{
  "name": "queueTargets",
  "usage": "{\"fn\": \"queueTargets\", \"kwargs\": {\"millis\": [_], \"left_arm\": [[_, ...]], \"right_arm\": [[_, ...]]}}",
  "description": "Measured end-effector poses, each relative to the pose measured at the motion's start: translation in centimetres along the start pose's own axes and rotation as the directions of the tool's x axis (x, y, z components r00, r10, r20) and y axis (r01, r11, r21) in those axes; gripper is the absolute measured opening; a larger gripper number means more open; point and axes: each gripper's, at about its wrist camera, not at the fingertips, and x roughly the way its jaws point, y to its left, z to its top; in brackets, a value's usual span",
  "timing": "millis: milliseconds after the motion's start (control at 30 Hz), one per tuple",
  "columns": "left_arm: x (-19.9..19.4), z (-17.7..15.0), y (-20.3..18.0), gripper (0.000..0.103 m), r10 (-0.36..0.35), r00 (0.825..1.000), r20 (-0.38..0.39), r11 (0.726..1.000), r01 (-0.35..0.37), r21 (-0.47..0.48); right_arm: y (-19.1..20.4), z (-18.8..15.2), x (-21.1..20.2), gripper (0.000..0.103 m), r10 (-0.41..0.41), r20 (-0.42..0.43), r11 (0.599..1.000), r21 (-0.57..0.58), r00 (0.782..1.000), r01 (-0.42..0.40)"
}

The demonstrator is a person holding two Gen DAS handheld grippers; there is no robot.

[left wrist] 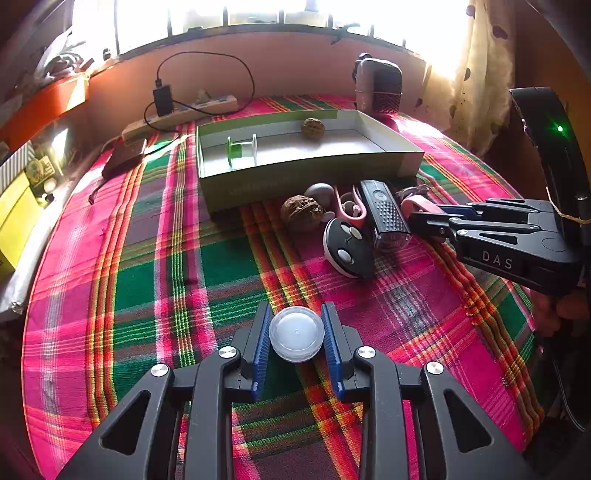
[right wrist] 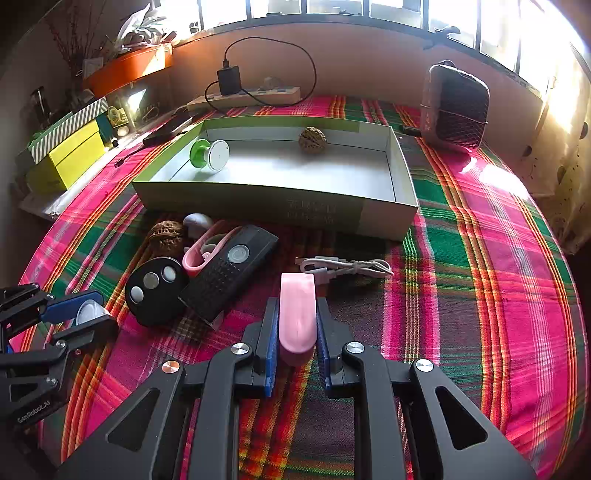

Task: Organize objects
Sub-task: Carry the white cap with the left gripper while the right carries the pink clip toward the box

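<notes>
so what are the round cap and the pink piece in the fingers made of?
Round cap: looks like translucent plastic, milky and glossy, with a small centre mould mark. Pink piece: probably smooth moulded plastic or silicone, soft sheen; can't tell which.

place: home, likely a living room | table: plaid cloth (right wrist: 480, 258) | far: barred window (right wrist: 332, 7), power strip (right wrist: 251, 96) with charger | right: curtain (left wrist: 476, 74) | left: orange planter (right wrist: 125, 68), stacked boxes (right wrist: 70, 147)

Box (right wrist: 280, 210): open, green; green spool (right wrist: 208, 154) and walnut (right wrist: 312, 139) lie inside.
Pink case (right wrist: 297, 314): gripped upright.
Clear lid (left wrist: 296, 334): gripped flat.
</notes>
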Motion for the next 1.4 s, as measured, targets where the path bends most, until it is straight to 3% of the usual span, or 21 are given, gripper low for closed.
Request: {"fn": "queueTargets", "kwargs": {"millis": [633,1067,1400], "left_arm": [[-0.6,1.4,0.3,0.025,-0.013,1.0,0.024,0.999,0.013,-0.03],[-0.8,5.0,0.4,0.025,-0.01,0.998,0.067,0.999,0.013,-0.042],[0.1,9.3,1.2,0.025,-0.003,0.995,0.099,0.999,0.008,-0.052]], "right_arm": [[-0.5,0.4,-1.1,0.019,0.011,0.03,1.0,0.017,0.999,-0.011],[-1.8,2.7,-2.4,0.019,0.011,0.073,0.999,0.03,0.997,-0.013],[-3.1,6.3,-2.3,0.019,0.01,0.107,0.999,0.032,0.994,-0.014]]}}
